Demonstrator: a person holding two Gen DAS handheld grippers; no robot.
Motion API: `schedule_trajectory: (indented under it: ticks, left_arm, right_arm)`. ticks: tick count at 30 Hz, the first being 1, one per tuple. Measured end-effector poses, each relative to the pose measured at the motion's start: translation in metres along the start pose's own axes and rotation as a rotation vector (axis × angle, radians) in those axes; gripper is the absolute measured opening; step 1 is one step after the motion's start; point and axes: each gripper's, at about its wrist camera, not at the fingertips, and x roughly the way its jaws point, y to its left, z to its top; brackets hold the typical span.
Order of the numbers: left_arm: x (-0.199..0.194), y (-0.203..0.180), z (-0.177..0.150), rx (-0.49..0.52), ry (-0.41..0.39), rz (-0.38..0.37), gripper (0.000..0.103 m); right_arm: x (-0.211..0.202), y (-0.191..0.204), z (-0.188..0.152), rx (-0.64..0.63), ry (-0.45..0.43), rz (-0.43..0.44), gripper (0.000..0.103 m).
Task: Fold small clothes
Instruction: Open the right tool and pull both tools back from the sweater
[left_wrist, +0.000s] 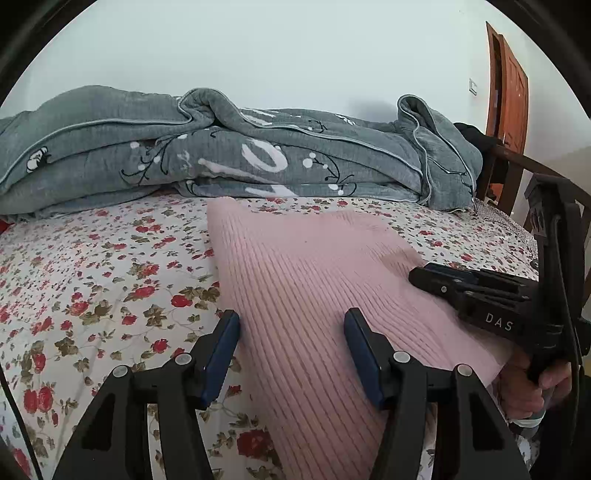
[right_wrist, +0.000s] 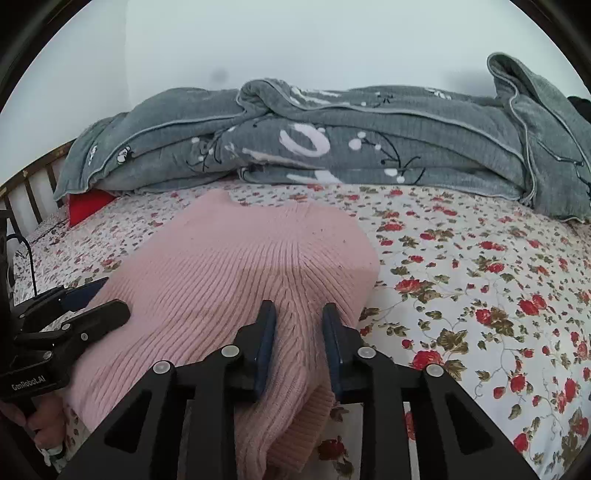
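With the left gripper (left_wrist: 291, 354) open over the near left edge and the right gripper (right_wrist: 299, 347) half open around a fold, the pink sweater (right_wrist: 236, 266) should be pinched firmly and lifted evenly.

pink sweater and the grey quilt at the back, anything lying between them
Nothing: in both wrist views only bare floral bedsheet separates the pink sweater from the grey quilt.

Pink ribbed sweater (left_wrist: 314, 280); white red-rose floral sheet (left_wrist: 92, 280); grey quilt (left_wrist: 221, 147).
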Motion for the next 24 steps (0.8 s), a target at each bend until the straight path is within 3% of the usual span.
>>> schedule_trajectory:
  ticks: [2, 4, 5, 11, 16, 24]
  left_arm:
    - [-0.001, 0.001, 0.000, -0.004, 0.001, -0.011, 0.059]
    - [-0.002, 0.004, 0.000, -0.016, 0.006, -0.026, 0.061]
    - [-0.002, 0.006, 0.000, -0.024, 0.010, -0.042, 0.063]
    - [0.000, 0.012, 0.001, -0.063, 0.042, -0.075, 0.070]
    - [-0.003, 0.005, 0.003, -0.065, 0.061, -0.028, 0.070]
    - [-0.025, 0.000, -0.004, -0.132, 0.128, -0.023, 0.070]
  right_arm:
    - [0.000, -0.005, 0.001, 0.029, 0.008, 0.009, 0.032]
    - [-0.001, -0.011, 0.001, 0.055, 0.018, -0.006, 0.050]
    - [-0.001, -0.015, 0.000, 0.075, 0.020, 0.002, 0.053]
    - [-0.006, -0.029, -0.005, 0.153, 0.036, 0.061, 0.056]
    - [-0.022, -0.013, -0.013, 0.086, -0.004, -0.023, 0.058]
    - [-0.045, 0.000, -0.011, 0.064, 0.058, -0.075, 0.058]
